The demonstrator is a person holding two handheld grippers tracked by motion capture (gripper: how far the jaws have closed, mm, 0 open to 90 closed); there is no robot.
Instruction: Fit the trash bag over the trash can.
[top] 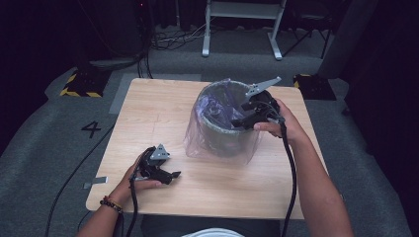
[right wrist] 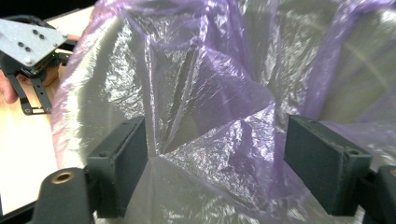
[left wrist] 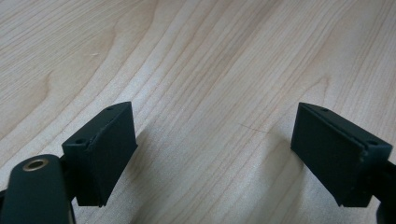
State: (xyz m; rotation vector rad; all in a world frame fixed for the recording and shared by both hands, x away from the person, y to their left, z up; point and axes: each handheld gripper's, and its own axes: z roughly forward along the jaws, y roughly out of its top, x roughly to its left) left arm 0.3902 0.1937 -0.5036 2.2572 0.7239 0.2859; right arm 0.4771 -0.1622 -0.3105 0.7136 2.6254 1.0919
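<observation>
1. Left tongs (top: 174,175): black two-jaw tool topped by a grey three-cornered plate, held in the person's left hand (top: 134,178) and resting low on the pale wood-grain bench (top: 163,111). In the left gripper view the jaws stand wide apart over bare wood, with nothing between them; released.

2. Right tongs (top: 237,122): same build, held in the person's right hand (top: 282,126), set at the near right rim of the bin and pointing into its mouth. In the right gripper view the jaws stand well apart, with crumpled liner film lying in the gap; neither pad presses on the film, so they count as released. From there the left tongs show farther off at the upper left.

3. Dark grey round waste bin (top: 225,136): upright on the bench, directly under and ahead of the right tongs, well apart from the left tongs and beyond them to their right.

4. Translucent purple plastic bin liner (right wrist: 219,98): draped inside the bin and over its rim, hanging loose down the outer wall to the bench; its wrinkled folds bunch just ahead of the right tongs' pads (right wrist: 322,158).

5. Black cables (top: 291,173): one trails from each tongs back along the forearm toward the near bench edge.

6. Beaded bracelet (top: 111,203): on the left wrist, behind the left tongs.
</observation>
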